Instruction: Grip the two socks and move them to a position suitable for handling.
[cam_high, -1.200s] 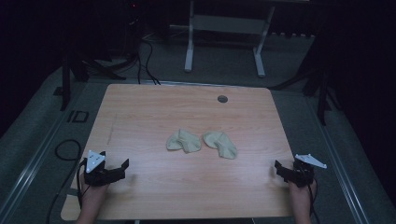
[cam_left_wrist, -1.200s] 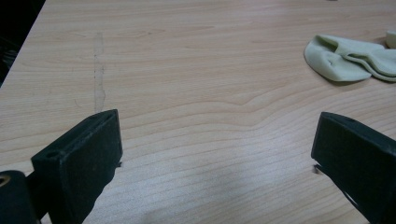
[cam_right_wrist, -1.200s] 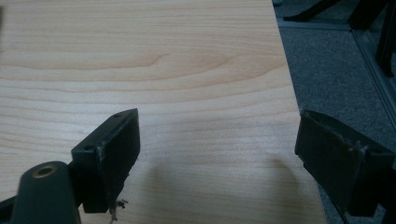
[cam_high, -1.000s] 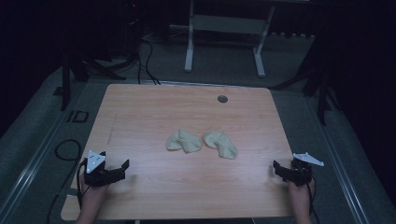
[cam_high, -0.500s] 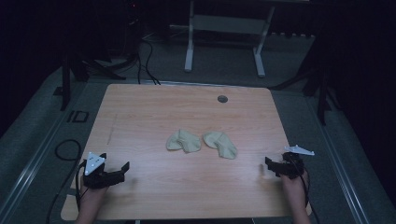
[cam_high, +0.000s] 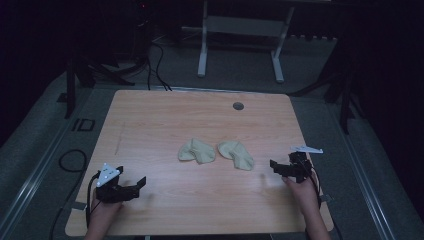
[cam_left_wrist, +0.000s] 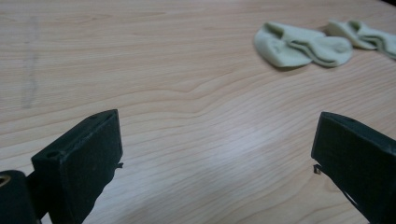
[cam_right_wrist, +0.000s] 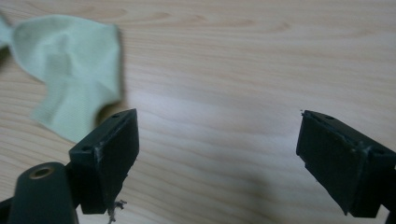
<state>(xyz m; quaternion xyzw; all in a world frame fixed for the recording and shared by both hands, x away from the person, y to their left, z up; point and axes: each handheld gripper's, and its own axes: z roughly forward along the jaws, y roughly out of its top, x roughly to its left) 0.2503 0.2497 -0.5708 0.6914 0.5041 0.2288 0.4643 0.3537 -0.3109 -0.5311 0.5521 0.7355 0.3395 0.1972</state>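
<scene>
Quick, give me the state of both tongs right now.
Left tongs: open, holding nothing, over bare table.
Right tongs: open, holding nothing, near the right sock but not touching it.

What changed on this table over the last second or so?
The right gripper moved in from the table's right edge toward the right sock, jaws open, holding nothing. The left gripper barely shifted and is open too. Both socks, including the left sock, lie as before.

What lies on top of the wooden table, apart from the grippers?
Two pale socks lie crumpled side by side mid-table, near each other; a dark round spot sits near the far edge. Whatever the socks cover is hidden.
</scene>
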